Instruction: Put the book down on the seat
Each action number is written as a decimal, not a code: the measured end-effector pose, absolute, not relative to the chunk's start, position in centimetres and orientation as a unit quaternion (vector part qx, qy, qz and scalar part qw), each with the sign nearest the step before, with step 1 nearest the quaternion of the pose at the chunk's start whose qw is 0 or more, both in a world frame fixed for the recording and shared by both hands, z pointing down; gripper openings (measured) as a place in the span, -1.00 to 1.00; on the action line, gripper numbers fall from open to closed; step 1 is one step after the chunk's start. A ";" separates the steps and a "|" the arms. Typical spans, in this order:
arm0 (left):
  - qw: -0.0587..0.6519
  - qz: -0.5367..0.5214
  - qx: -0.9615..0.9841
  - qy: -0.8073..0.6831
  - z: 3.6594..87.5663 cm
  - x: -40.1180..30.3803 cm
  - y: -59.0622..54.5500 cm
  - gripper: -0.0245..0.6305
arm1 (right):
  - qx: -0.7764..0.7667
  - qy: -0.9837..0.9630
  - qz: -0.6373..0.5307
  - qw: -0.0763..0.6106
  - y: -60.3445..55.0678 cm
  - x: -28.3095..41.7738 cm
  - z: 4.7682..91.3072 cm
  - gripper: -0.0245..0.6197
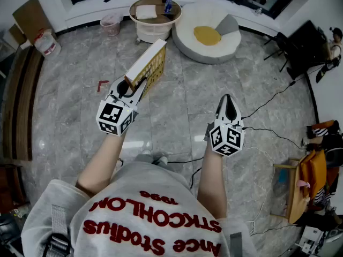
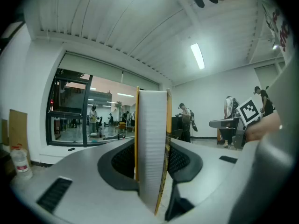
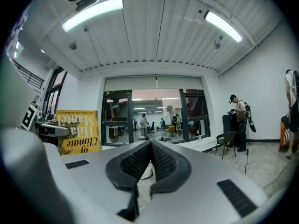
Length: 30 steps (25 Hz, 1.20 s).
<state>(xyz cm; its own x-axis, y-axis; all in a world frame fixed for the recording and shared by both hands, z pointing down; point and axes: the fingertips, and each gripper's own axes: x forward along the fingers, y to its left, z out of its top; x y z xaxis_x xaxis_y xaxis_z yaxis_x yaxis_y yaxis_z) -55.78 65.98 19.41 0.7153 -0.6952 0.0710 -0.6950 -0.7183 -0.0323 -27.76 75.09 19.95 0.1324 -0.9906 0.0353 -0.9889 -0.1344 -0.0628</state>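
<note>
One thick book [image 1: 146,64] — yellow cover, white pages

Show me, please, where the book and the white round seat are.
book [image 1: 144,60]: head view, on its white page edge.
white round seat [image 1: 184,38]: head view, on its bare left rim.

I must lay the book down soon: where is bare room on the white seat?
The white seat is bare along its near edge, before the yellow cushion, and at its left, beside the round table. A grey pillow fills its far right. The table top is crowded.
</note>
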 end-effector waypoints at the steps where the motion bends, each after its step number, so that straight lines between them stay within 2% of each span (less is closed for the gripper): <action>1: 0.003 -0.039 -0.926 0.376 19.3 -55.7 65.9 -0.48 | -0.752 0.658 -0.034 0.010 75.0 -27.6 20.1 -0.85; 30: 0.005 -0.023 -0.925 0.379 18.7 -49.1 67.7 -0.48 | -0.755 0.655 -0.007 0.031 78.7 -21.7 18.8 -0.85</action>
<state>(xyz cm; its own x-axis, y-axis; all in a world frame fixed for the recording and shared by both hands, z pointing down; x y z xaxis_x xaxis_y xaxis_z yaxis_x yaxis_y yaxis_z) -49.10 67.75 18.72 0.7112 -0.7018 0.0400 -0.7014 -0.7123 -0.0261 -21.70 78.67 18.83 0.1417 -0.9894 -0.0310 -0.9886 -0.1398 -0.0560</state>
